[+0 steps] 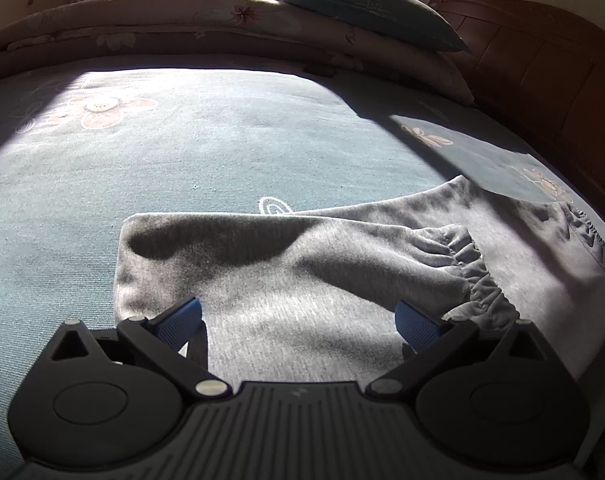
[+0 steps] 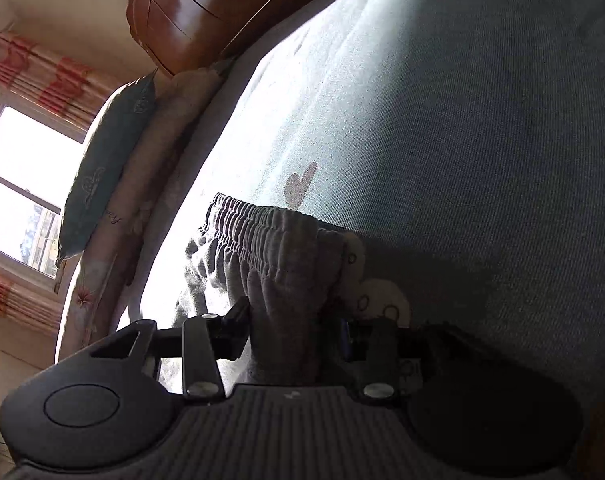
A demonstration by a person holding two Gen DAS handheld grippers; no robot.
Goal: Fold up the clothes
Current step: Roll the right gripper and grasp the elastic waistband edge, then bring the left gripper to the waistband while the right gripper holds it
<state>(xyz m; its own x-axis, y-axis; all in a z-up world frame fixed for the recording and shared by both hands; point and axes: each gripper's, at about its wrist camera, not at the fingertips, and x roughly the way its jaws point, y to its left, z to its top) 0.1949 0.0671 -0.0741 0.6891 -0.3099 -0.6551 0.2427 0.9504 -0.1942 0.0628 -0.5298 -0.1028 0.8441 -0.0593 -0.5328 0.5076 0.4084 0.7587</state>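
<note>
Grey sweatpants (image 1: 302, 280) lie on the teal bedspread (image 1: 206, 148), folded over so one elastic cuff (image 1: 478, 276) rests on top near the right. My left gripper (image 1: 298, 316) hovers just above the folded fabric, open, its blue pads wide apart with nothing between them. In the right wrist view, the elastic waistband (image 2: 258, 236) of the grey sweatpants bunches up between the fingers. My right gripper (image 2: 298, 332) is shut on that waistband fabric. The camera there is rolled sideways, so the bed appears tilted.
A rolled floral quilt (image 1: 182, 24) and a teal pillow (image 1: 366, 8) lie along the far side of the bed under a window (image 2: 18, 184). A wooden headboard (image 1: 542, 68) stands at the right. The bedspread stretches wide beyond the pants.
</note>
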